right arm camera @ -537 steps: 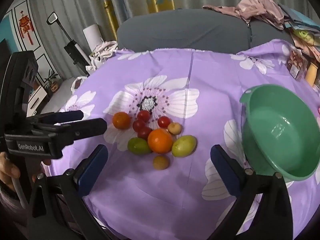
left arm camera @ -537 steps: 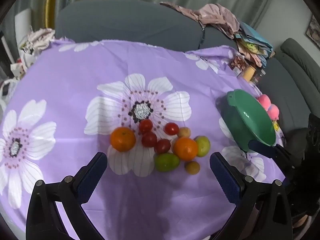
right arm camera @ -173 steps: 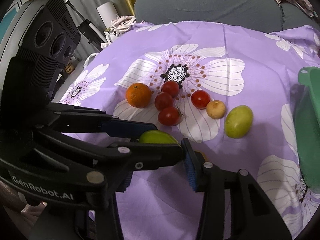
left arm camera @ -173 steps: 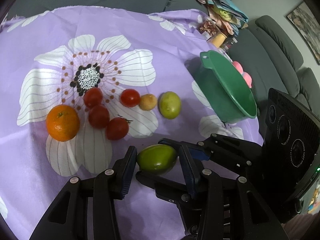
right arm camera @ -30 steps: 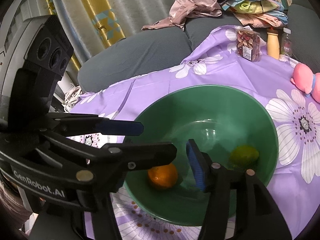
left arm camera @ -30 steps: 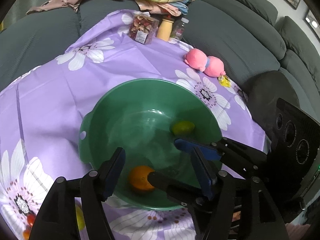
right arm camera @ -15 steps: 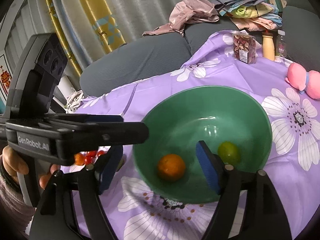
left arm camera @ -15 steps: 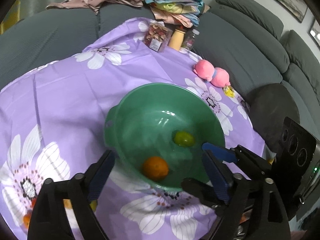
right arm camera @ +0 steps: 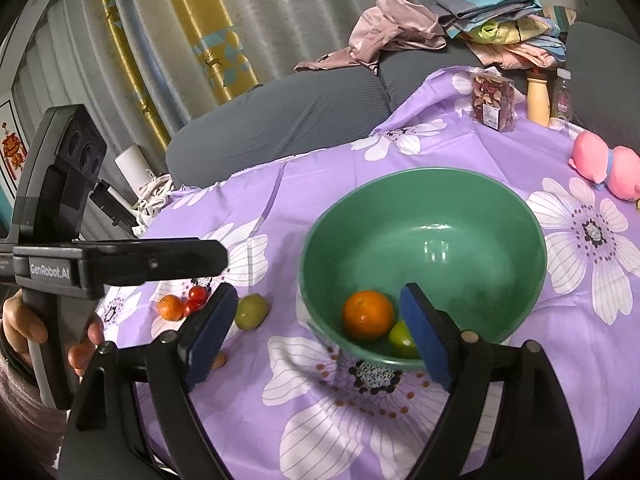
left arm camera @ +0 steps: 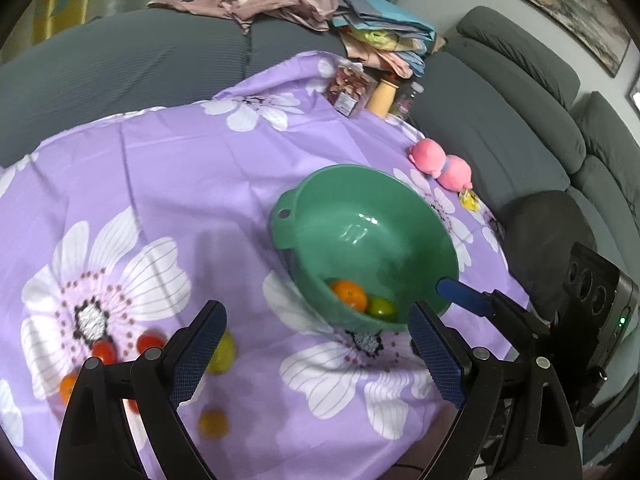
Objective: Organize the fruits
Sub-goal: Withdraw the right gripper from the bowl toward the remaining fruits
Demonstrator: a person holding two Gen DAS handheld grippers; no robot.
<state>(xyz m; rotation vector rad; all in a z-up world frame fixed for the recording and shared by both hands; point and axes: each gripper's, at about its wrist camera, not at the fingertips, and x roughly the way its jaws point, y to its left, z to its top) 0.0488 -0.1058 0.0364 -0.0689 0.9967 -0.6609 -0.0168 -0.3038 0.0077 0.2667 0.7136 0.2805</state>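
Note:
A green bowl (left arm camera: 372, 240) (right arm camera: 424, 248) stands on the purple flowered cloth and holds an orange (left arm camera: 349, 294) (right arm camera: 368, 314) with a green fruit (left arm camera: 382, 307) (right arm camera: 400, 338) beside it. My left gripper (left arm camera: 314, 320) is open and empty, just short of the bowl's near left side. My right gripper (right arm camera: 318, 296) is over the bowl's near rim, its jaws opening with nothing between them. Left of the bowl on the cloth lie a yellow-green fruit (left arm camera: 222, 352) (right arm camera: 251, 311), a small orange (right arm camera: 170, 307), red tomatoes (left arm camera: 102, 352) (right arm camera: 196, 294) and a small yellow fruit (left arm camera: 214, 422).
A pink plush toy (left arm camera: 440, 164) lies beyond the bowl near the cloth's right edge. A snack bag (right arm camera: 492, 102) and bottles (right arm camera: 538, 100) stand at the far edge. A grey sofa (left arm camera: 120, 68) with piled clothes surrounds the table. A hand (right arm camera: 24, 328) grips the left tool.
Both grippers have drawn back from inside the bowl and their jaws have widened. The left view has swung left, bringing the loose fruits into sight. The two fruits in the bowl now lie together.

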